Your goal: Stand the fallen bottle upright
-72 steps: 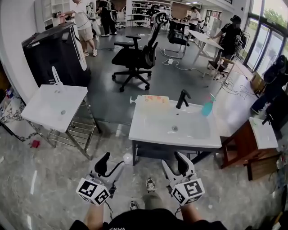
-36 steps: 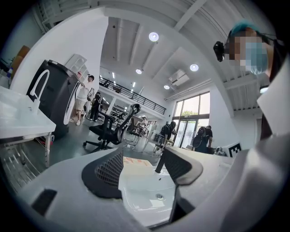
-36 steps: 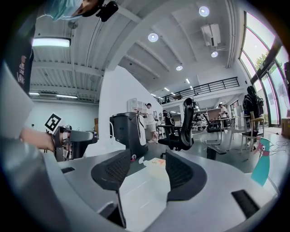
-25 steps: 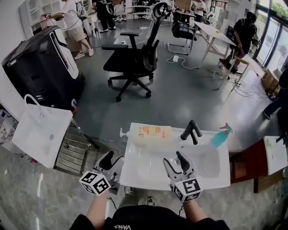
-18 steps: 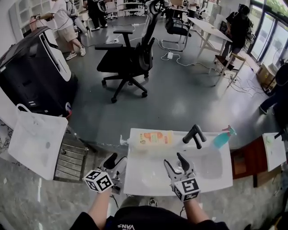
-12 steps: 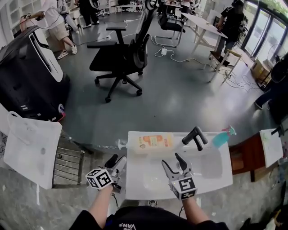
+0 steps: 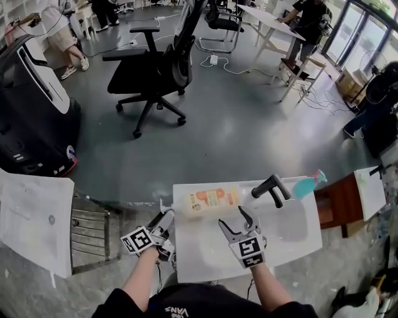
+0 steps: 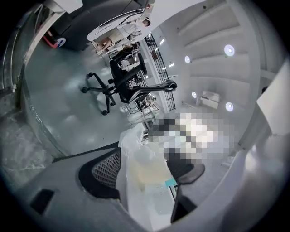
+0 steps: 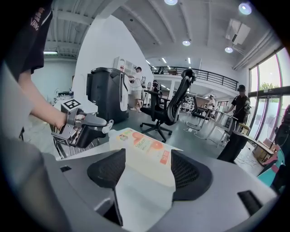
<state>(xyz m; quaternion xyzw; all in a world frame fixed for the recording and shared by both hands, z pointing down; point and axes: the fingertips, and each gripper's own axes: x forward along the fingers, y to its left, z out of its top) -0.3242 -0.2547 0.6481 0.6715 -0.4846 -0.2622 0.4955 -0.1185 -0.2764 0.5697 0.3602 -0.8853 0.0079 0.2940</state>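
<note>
Jaws opening, both apparently empty; bottle (image 7: 208,200) lies beside faucet (image 7: 272,186).

Open-plan office doubling as a test lab, I'd say: swivel chair (image 7: 148,67), desks (image 7: 268,15), floor cables (image 7: 318,99), big windows (image 7: 356,26) (plus a freestanding washbasin (image 7: 291,237)).

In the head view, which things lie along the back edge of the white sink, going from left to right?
fallen bottle → black faucet → teal spray bottle
</note>
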